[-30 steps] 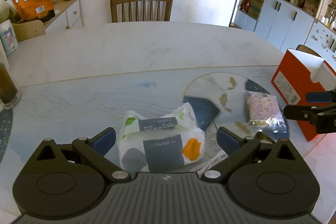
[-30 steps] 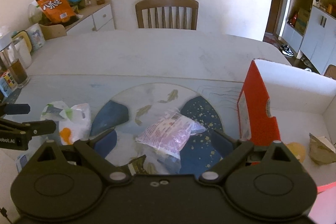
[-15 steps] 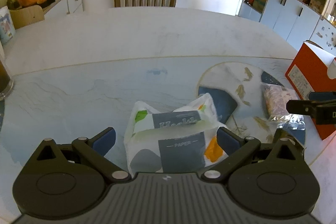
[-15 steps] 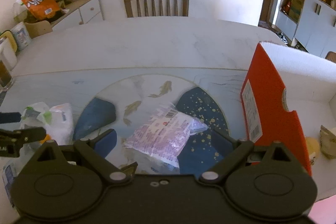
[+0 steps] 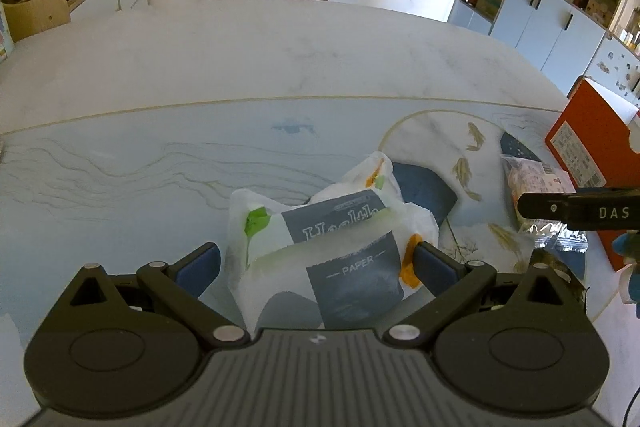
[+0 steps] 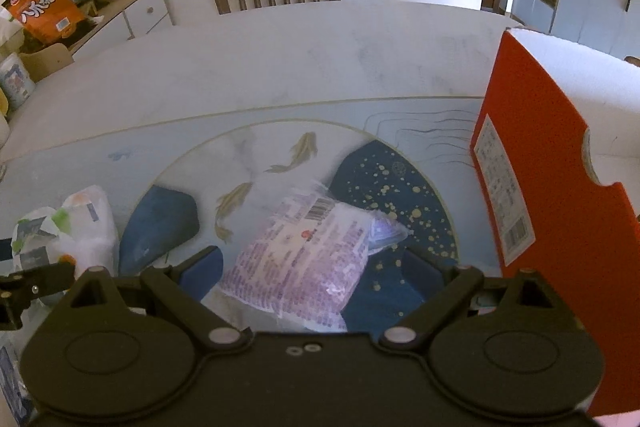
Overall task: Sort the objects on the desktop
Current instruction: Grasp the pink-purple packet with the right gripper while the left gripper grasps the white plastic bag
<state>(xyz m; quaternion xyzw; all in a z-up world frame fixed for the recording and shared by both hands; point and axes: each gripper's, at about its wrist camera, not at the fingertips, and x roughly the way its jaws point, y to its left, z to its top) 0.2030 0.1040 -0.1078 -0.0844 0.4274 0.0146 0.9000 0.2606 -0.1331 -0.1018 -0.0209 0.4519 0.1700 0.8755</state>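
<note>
Where the left tool (image 5: 316, 263) straddles the tissue pack (image 5: 332, 251) on the surface (image 5: 160, 163), fingers spread wide, "PAPER" reads clearly. Only the right view shows the right tool (image 6: 312, 269), equally wide apart, around the purple snack packet (image 6: 304, 255), beside the orange box (image 6: 532, 187).

Black left tool (image 5: 316, 261) and right tool (image 6: 314, 269), blue finger pads (image 5: 200, 261), silver pivot screws, ribbed grey housing.
</note>
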